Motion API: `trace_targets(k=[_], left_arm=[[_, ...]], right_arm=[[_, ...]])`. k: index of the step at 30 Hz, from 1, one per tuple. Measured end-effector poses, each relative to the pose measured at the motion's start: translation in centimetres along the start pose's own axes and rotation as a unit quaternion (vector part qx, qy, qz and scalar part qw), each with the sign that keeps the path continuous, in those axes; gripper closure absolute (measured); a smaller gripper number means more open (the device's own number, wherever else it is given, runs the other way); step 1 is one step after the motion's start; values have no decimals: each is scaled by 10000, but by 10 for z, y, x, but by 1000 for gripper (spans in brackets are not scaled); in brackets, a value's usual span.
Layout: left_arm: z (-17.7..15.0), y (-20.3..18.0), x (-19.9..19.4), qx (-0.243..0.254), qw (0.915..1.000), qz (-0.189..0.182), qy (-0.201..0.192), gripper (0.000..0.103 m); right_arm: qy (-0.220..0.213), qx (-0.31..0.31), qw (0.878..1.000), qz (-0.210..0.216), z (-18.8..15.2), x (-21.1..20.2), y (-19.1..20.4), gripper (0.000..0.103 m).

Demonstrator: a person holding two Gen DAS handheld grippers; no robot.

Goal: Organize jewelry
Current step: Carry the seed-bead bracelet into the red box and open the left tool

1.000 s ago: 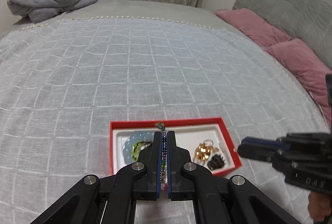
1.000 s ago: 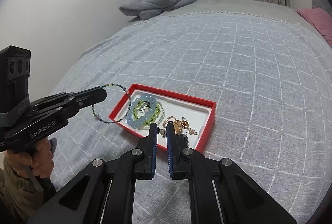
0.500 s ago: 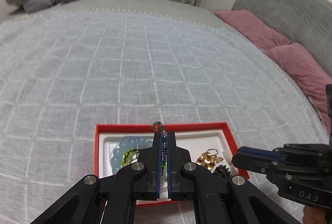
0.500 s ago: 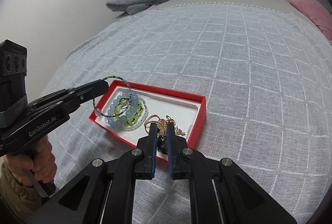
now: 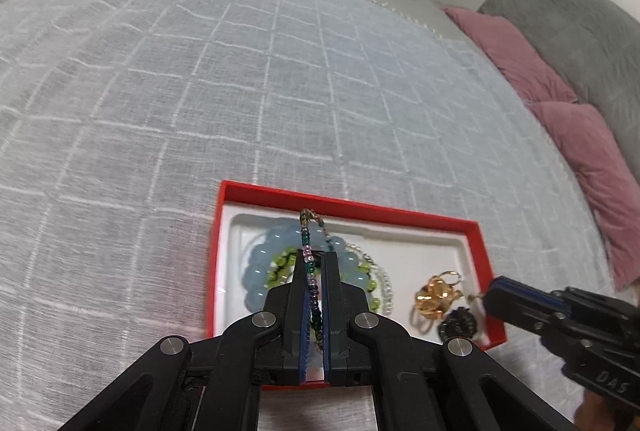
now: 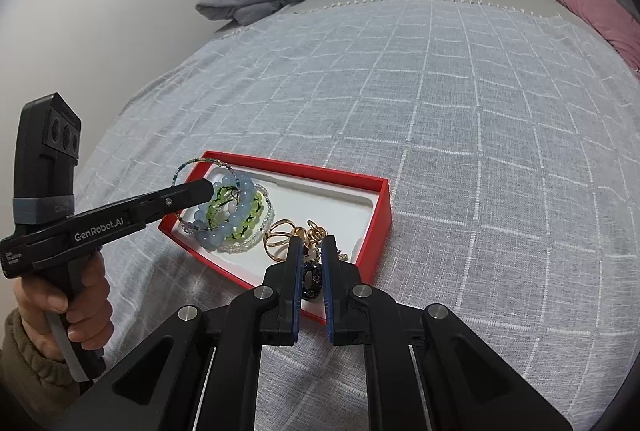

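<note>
Two tools are at work over the shallow red jewelry box with a white liner (image 6: 376,207), which lies on the grey checked bedspread (image 6: 460,111). Your left tool (image 5: 315,267) has its jaws nearly together, pinching a thin bracelet of small multicoloured seed beads (image 5: 308,251); part of the strand runs down the narrow slot between the pads while the rest of the loop stands free, reaching forward and out to the side over the box's near-left corner. Held that way, the hoop hangs clear of the pile below it, where a chunky pale-blue bead bracelet (image 6: 244,191) and a lime-green bead bracelet (image 6: 240,221) sit just under the tips, so it looks ready to be let go onto that bracelet stack without snagging. Your right tool (image 6: 311,251) has its jaws parted by a modest gap and has hold of nothing; directly between and beneath its tips lies a dark sparkly round ornament (image 6: 311,279), with a tangle of gold rings and earrings (image 6: 288,231) just ahead of them, both in the near end of the box. That placement suggests you are keeping small pieces at this end and bracelets at the other. Beyond the tools, the far stretch of liner is bare, leaving room to spread things out.
</note>
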State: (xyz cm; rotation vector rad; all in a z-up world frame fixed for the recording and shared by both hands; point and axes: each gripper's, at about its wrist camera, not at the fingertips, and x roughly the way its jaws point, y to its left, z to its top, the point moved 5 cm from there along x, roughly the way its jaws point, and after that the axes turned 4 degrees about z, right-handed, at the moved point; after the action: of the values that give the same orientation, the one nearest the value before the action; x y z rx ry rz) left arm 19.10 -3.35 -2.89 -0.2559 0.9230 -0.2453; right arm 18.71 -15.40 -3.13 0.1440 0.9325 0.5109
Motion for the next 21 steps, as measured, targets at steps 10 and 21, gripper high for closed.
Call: trace_targets(k=[10,21], left_arm=[[4,-4,-6,307,9989,320,-152,76],[4,-5,-20,753,9923,819,-549,59]], right_arm=[[-64,55,10000,-4,2,-3,-1,93],[-135,-50,9997,-172,0,-8,2,89]])
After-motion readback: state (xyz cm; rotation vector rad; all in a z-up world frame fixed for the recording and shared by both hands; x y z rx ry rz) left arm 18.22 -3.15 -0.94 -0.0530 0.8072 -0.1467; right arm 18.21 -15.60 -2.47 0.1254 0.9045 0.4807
